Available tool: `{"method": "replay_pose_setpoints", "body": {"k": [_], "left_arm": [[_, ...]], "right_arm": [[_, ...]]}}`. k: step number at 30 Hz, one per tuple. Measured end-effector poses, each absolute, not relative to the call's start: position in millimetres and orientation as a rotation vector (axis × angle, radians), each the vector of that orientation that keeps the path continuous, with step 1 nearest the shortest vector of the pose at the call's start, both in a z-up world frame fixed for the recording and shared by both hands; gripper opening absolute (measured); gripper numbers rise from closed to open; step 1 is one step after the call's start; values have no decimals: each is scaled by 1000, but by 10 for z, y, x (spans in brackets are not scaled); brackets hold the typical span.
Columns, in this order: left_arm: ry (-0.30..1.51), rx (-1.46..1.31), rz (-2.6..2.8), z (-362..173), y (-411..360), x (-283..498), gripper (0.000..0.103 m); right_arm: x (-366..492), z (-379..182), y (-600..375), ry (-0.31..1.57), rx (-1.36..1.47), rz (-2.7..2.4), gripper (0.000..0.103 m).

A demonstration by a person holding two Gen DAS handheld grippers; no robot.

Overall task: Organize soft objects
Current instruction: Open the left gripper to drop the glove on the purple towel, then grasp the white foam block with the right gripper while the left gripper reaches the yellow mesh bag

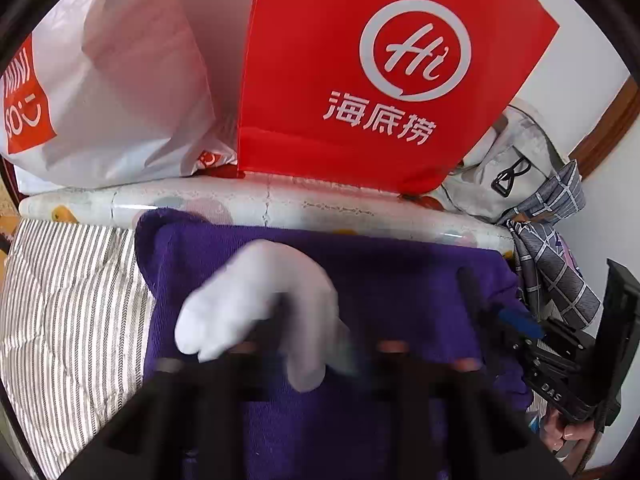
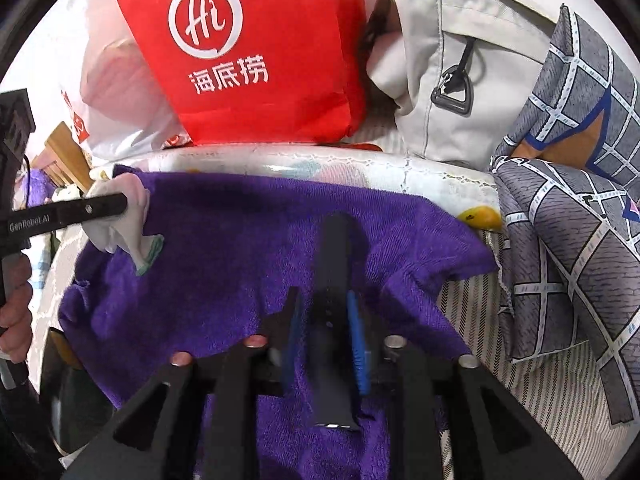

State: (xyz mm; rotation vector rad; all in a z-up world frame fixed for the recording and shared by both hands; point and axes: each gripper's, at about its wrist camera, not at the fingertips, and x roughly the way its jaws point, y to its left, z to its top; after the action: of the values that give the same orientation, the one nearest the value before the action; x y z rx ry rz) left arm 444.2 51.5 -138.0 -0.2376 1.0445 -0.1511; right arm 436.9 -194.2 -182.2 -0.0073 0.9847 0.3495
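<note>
A purple towel (image 2: 224, 264) lies spread over a striped quilt (image 1: 68, 304), its far edge against a rolled white printed mat (image 1: 280, 200). In the right wrist view the right gripper (image 2: 326, 344) points down at the towel, and a dark sock (image 2: 334, 300) runs lengthwise between its blue pads (image 2: 357, 344). The jaws stand slightly apart, and a narrow gap shows on the left side of the sock, so the pads do not appear to press it; the sock's far end rests on the towel. In the left wrist view the left gripper (image 1: 312, 344) is blurred and hovers over the same towel with a white sock (image 1: 256, 300) bunched at its fingers. The jaws look partly apart, though the blur hides whether the pads still touch the cloth. The right wrist view shows this white sock (image 2: 124, 220) draped at the tip of the left gripper (image 2: 120, 204), its lower end on the towel's left part. Behind the mat stand a red paper bag (image 1: 380, 72) and a white plastic bag (image 1: 120, 92). A pale canvas bag (image 2: 460, 80) and a grey checked pillow (image 2: 572, 208) sit to the right.
</note>
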Motion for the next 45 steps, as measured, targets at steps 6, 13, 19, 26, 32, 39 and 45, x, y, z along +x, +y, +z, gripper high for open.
{"method": "replay_pose_setpoints", "body": {"k": [6,13,19,26,32,39,45], "left_arm": [[1019,-229,-165,-1281,506,4422,63],[988,-212,-202,-1122,441,4316,70],[947,-227,-216,-961,433,4089,70],[935,-210,-227,-865,468,3672,70],[924,-202,-204,-800,559,3301,70],[923,-198,-164,-860,722,2830,70],[929,-161,-115,-921,823,2526,70]], "right_arm": [[4238,-1657,-1882,913,-39,345,56],[3824,-1422,-1807,854,-34,357,67],[3300,-1329,-1742,845,-31,390,67],[2781,-1348,-1606,871,-54,428,67],[2458,-1431,-1463,923,-52,499,67],[2293,-1626,-1268,957,-135,478,67],[2300,-1795,-1180,1009,-167,450,49]]}}
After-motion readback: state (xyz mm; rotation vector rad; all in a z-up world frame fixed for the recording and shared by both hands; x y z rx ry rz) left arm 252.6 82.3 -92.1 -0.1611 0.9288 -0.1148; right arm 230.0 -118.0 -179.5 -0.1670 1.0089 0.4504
